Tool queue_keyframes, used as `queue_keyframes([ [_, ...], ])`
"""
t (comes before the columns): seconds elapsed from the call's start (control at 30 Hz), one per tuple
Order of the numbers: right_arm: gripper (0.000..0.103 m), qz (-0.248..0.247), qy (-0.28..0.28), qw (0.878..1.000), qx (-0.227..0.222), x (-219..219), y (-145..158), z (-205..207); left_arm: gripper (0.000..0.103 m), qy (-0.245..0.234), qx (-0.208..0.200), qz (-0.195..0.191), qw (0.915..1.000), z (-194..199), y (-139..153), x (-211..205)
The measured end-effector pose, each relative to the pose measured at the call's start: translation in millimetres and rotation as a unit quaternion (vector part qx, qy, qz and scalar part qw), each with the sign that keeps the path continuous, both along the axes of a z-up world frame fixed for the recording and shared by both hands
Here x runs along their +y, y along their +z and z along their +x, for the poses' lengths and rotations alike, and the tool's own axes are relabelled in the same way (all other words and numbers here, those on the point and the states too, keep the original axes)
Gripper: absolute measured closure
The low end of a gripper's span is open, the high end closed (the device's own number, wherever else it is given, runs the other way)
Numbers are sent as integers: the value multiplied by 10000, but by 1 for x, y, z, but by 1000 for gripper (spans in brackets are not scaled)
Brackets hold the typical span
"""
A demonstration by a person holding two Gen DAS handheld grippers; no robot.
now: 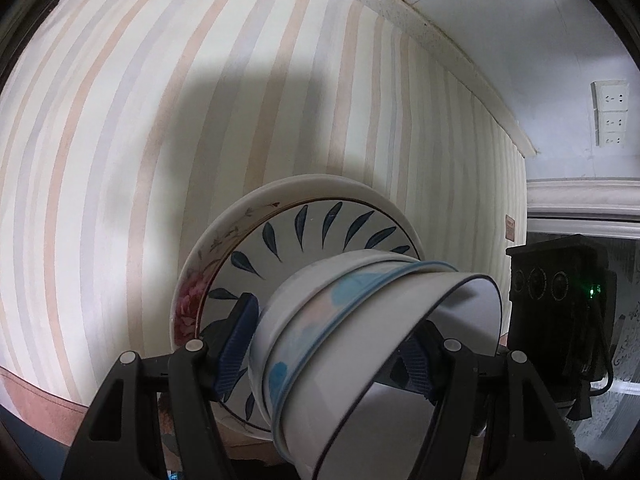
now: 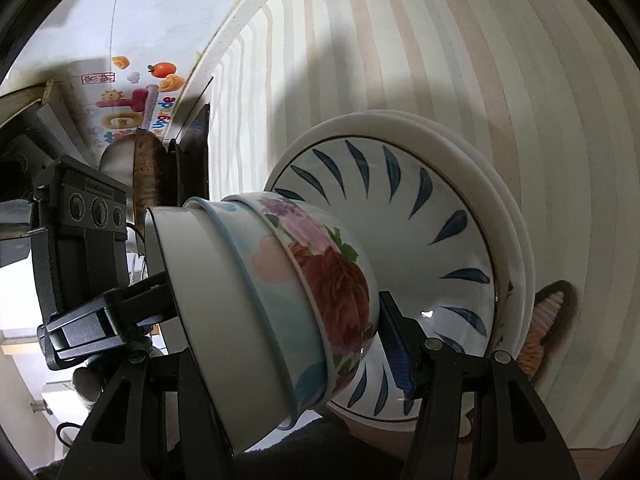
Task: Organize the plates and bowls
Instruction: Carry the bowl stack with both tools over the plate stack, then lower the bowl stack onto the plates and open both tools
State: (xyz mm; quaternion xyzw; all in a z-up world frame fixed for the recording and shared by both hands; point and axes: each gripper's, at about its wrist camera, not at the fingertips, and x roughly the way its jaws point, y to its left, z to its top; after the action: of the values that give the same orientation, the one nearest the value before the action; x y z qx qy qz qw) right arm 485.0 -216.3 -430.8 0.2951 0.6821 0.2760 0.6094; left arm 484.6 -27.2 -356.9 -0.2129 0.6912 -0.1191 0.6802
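both grippers, left (image 1: 328, 344) and right (image 2: 276, 344), are clamped on the same bowl stack (image 1: 360, 344), one per side, likely so it won't slip apart. the bowls sit nested on the plates (image 1: 304, 224), over the striped cloth (image 1: 120, 120).

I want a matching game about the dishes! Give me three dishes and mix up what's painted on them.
Dishes:
1. big plate
2. bowl nearest that plate
3. outermost bowl

Decoration:
A. red and pink flowers
B. plain white with a thin dark rim line
C. ring of dark blue leaf strokes

Pairs: 1-C, 2-A, 3-B. The nested bowls sit stacked on the plates, and both grippers hold the stack from opposite sides.
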Motion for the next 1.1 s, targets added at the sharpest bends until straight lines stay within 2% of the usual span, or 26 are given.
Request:
queue_keyframes([
  [0.57,44,-169,9,9998,130,-4,-8,3,38,-35,87,142,9999,4,-11,-12],
  [1.1,42,-405,-48,9991,121,1,-1,-1,38,-13,-57,255,9997,-3,-2,-7],
])
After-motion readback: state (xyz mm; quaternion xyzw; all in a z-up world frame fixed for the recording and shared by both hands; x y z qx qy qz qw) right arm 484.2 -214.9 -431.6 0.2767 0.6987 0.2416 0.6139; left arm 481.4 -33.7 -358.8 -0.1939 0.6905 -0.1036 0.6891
